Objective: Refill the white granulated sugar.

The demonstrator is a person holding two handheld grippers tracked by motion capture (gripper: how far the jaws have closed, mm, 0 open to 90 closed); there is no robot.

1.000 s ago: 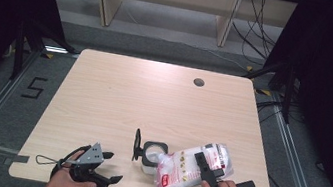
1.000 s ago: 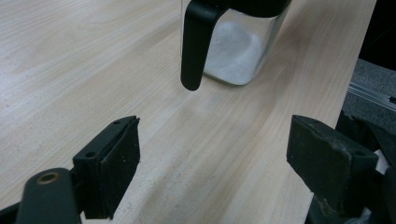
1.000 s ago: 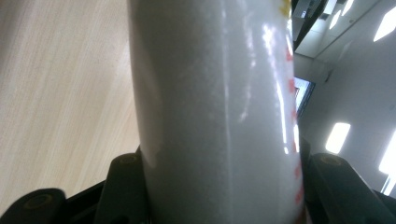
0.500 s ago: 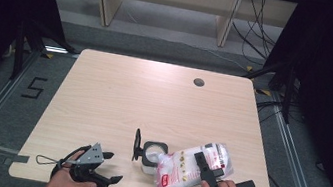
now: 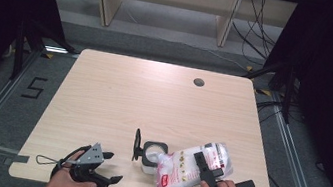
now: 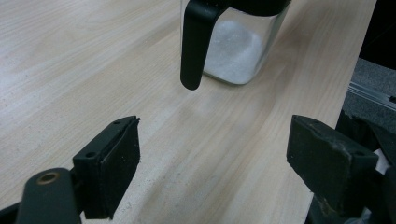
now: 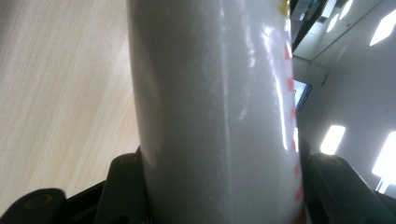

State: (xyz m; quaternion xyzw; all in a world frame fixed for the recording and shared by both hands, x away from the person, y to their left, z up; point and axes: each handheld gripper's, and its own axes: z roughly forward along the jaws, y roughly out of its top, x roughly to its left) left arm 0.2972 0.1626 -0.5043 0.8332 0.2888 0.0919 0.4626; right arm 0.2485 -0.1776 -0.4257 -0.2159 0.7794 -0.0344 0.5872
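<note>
Right hand-held gripper (image 5: 207,168) pinches a white plastic bag of granules (image 5: 190,168), tipped over the partly filled square glass jar (image 5: 153,154) near the tabletop's (image 5: 154,96) front edge; left hand-held gripper (image 5: 109,168) rests spread. Pouring appears unfinished.

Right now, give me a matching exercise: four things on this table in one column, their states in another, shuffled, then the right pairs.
Things:
1. left gripper
2. right gripper
3. jar
4. cable hole

States:
A. clamped on the white bag
B. lid flipped open, white grains inside
C. jaws apart, holding nothing
D. dark, near the table's far edge

Pairs: 1-C, 2-A, 3-B, 4-D
</note>
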